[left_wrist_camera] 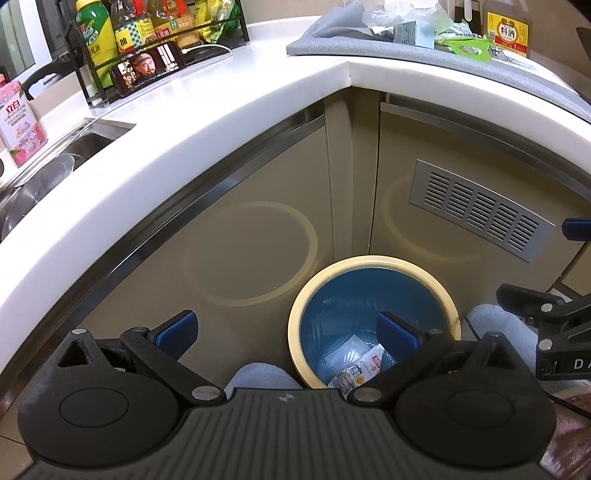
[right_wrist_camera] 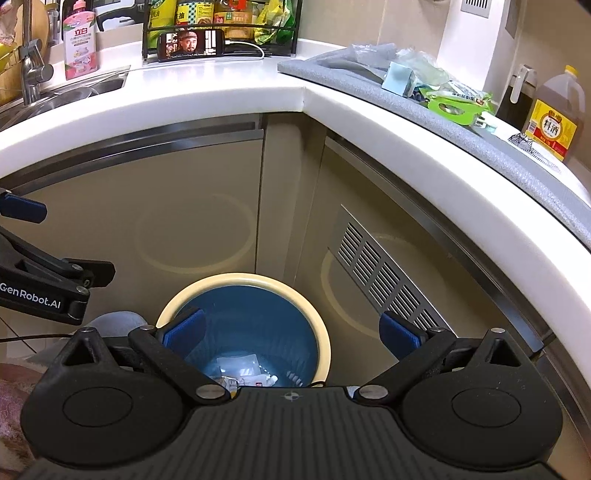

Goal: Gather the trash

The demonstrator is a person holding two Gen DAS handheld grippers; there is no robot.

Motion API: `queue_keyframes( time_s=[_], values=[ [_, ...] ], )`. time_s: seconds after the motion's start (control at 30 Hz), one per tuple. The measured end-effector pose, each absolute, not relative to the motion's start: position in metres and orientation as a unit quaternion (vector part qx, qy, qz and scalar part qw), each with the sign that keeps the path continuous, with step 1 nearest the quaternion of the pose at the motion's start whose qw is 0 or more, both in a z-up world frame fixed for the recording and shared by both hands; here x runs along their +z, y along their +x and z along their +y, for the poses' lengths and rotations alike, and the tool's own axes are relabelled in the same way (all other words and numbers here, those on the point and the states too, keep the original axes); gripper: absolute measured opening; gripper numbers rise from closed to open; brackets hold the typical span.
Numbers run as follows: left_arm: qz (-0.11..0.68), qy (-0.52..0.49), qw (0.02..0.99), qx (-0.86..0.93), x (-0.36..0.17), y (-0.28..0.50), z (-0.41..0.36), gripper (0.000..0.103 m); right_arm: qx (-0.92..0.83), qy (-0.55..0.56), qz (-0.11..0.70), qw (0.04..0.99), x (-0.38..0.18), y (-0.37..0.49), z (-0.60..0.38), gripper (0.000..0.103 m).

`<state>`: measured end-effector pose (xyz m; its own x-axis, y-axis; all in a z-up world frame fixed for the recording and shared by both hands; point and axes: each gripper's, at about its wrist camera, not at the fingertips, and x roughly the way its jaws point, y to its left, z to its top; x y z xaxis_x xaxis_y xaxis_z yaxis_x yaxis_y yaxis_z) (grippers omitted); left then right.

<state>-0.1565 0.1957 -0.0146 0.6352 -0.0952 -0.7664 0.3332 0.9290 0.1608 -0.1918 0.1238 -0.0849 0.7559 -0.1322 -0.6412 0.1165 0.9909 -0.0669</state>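
A round bin with a cream rim (left_wrist_camera: 373, 263) (right_wrist_camera: 243, 281) and a blue liner stands on the floor in the cabinet corner. Crumpled wrappers (left_wrist_camera: 360, 363) (right_wrist_camera: 240, 371) lie at its bottom. My left gripper (left_wrist_camera: 286, 332) hovers open above the bin's left side, nothing between its blue pads. Over the bin's right side my right gripper (right_wrist_camera: 291, 332) is open too, and empty. More trash sits on the grey mat (right_wrist_camera: 417, 99) up on the counter: a green package (right_wrist_camera: 456, 103) (left_wrist_camera: 467, 46), a pale blue box (right_wrist_camera: 397, 79) (left_wrist_camera: 412, 31) and clear plastic wrap (right_wrist_camera: 424, 61).
A white L-shaped counter (left_wrist_camera: 207, 110) overhangs beige cabinet doors with a metal vent (left_wrist_camera: 480, 210). A sink (left_wrist_camera: 55, 155), a pink detergent bottle (right_wrist_camera: 79, 40), a rack of bottles (right_wrist_camera: 221, 22), a phone (right_wrist_camera: 190, 44) and a brown bottle (right_wrist_camera: 557, 114) sit on it. Grey slippers (left_wrist_camera: 258, 374) flank the bin.
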Motion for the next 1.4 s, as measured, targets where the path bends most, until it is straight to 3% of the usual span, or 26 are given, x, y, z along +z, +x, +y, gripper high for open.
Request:
queue_keyframes(
  time_s=[0.43, 0.7, 1.03, 1.4],
  values=[
    [0.419, 0.149, 0.888, -0.118, -0.021, -0.152, 0.194, 0.103, -0.068, 0.000, 0.351, 0.934, -0.090, -0.187, 0.120, 0.101],
    [0.398, 0.149, 0.898, -0.114, -0.003, -0.140, 0.197, 0.103, -0.079, 0.029, 0.270, 0.959, -0.052, -0.185, 0.093, 0.101],
    [0.374, 0.125, 0.913, -0.100, 0.030, -0.122, 0.201, 0.103, -0.171, 0.115, 0.112, 0.972, 0.026, -0.140, -0.004, 0.103],
    [0.377, 0.139, 0.911, -0.097, 0.044, -0.111, 0.193, 0.103, -0.220, 0.282, 0.128, 0.925, 0.003, -0.039, -0.148, 0.103]
  ],
)
